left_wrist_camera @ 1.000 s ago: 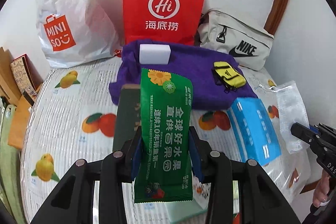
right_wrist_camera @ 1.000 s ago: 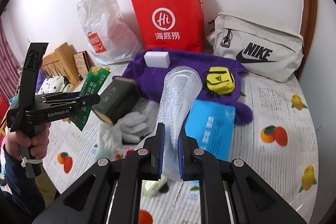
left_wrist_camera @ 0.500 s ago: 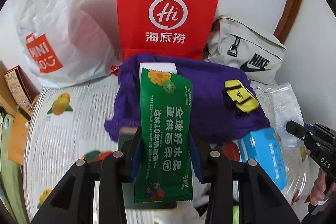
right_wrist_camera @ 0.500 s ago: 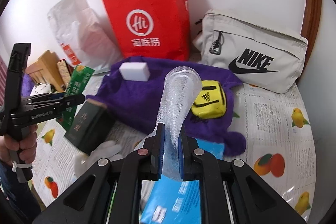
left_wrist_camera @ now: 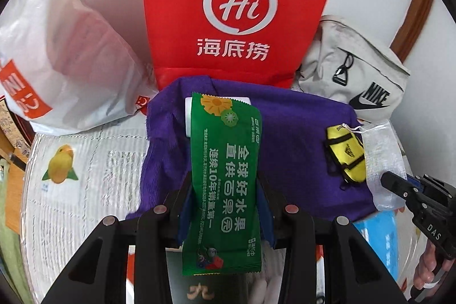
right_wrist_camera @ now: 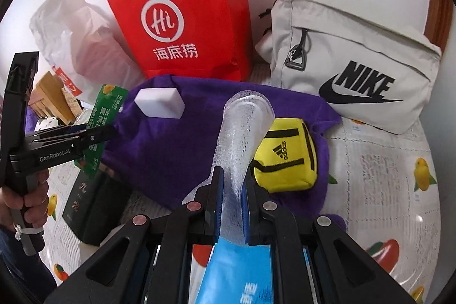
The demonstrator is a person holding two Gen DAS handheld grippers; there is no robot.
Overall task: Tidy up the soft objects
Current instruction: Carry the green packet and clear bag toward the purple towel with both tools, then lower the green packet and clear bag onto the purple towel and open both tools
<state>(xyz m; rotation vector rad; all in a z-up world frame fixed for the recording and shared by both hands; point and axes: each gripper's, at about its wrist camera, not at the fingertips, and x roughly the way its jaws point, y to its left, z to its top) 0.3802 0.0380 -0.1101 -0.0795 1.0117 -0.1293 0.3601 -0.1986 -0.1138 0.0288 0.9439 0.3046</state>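
Gripping a green packet (left_wrist_camera: 225, 184) in my left gripper (left_wrist_camera: 225, 207), pads pinched on its sides so it stands clear of the clutter. My right gripper (right_wrist_camera: 231, 207) is clamped on a clear bubble bag (right_wrist_camera: 242, 138), which sticks up ahead. Both look bound for the bags at the back. A blue pack (right_wrist_camera: 242, 275) lies just beneath, a dark box (right_wrist_camera: 91, 207) to the left. Beyond, a purple towel (right_wrist_camera: 176, 150) carries a white sponge (right_wrist_camera: 159, 103) and a yellow pouch (right_wrist_camera: 285, 155), right in the path. Farthest stand a red bag (right_wrist_camera: 182, 10), a white plastic bag (left_wrist_camera: 65, 47) and a grey pouch (right_wrist_camera: 356, 59), against the wall.
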